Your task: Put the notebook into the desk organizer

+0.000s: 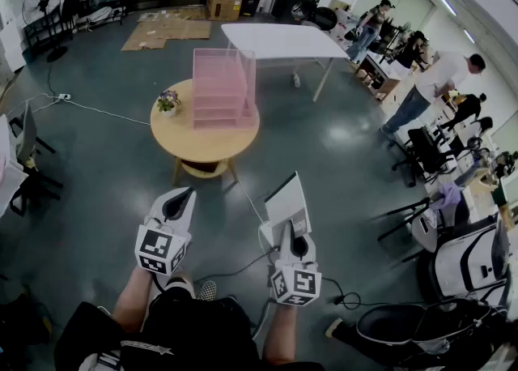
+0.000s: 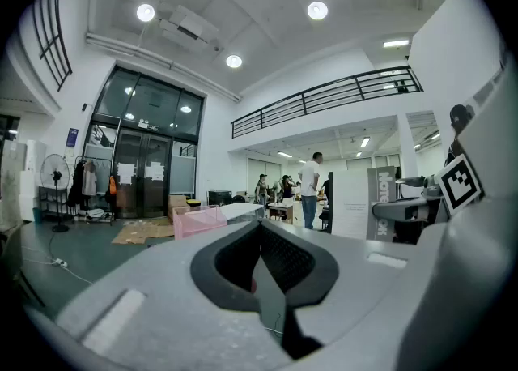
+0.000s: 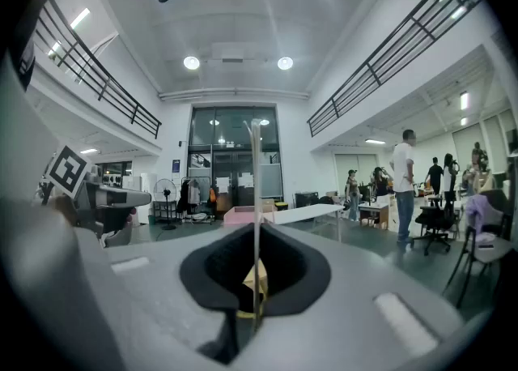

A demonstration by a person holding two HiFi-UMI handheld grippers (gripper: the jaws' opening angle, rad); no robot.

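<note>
Pickup done, placing left | thin white notebook (image 1: 287,202) is clamped in right gripper (image 1: 292,232), lower centre | left gripper (image 1: 183,199) is closed, empty | pink tiered plastic desk organizer (image 1: 224,90), upper centre, is not yet reached

We see the notebook (image 3: 256,183) only edge-on in the right gripper view, covers out of sight. Pink desk organizer (image 1: 223,90) hides part of the round table (image 1: 202,144); whether its trays hold anything, we cannot tell.

We see open floor (image 1: 105,191) between us and the round tabletop (image 1: 202,147). On it, a potted plant (image 1: 168,102) stands just left of the pink desk organizer (image 1: 222,90). The tabletop's near edge is bare, and a white table (image 1: 275,37) stands behind.
</note>
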